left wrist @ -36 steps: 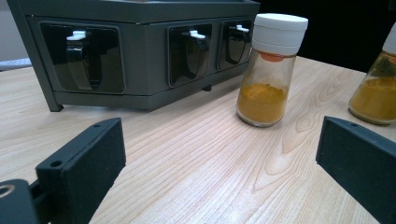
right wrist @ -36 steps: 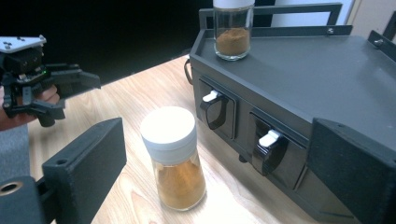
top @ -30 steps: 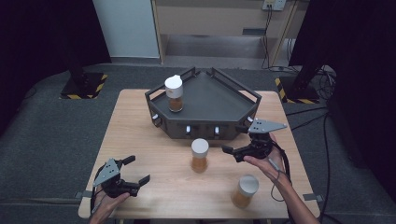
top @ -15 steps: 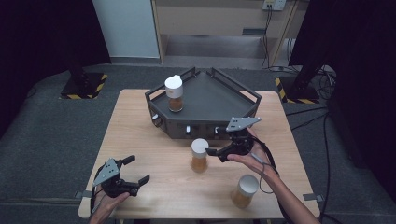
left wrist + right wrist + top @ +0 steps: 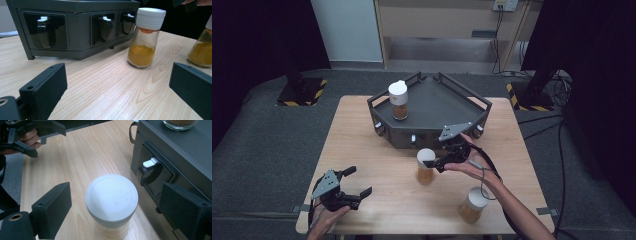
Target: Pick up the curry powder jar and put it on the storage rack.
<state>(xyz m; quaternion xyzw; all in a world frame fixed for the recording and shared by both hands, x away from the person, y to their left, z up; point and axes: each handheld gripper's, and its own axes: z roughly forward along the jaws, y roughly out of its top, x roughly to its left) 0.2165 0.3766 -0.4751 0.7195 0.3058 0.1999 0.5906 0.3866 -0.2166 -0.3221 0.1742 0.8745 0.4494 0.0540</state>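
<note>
Three white-capped glass jars of orange-brown powder are in view. One jar stands on the dark grey rack. The middle jar stands on the table in front of the rack. My right gripper straddles its white cap. Its jaws have just been closing, with a gap left on both sides of the cap. A third jar stands near the front right. At the front left, my left gripper is open with only bare table between its jaws.
The wooden table has edges close to the left hand. The rack's front face has dark recesses with white latches. The left gripper appears far off in the right gripper view. Grey floor surrounds the table.
My right gripper has moved left from beside the rack's right end to the middle jar, and its jaws now flank the cap. The left gripper has stayed put.
</note>
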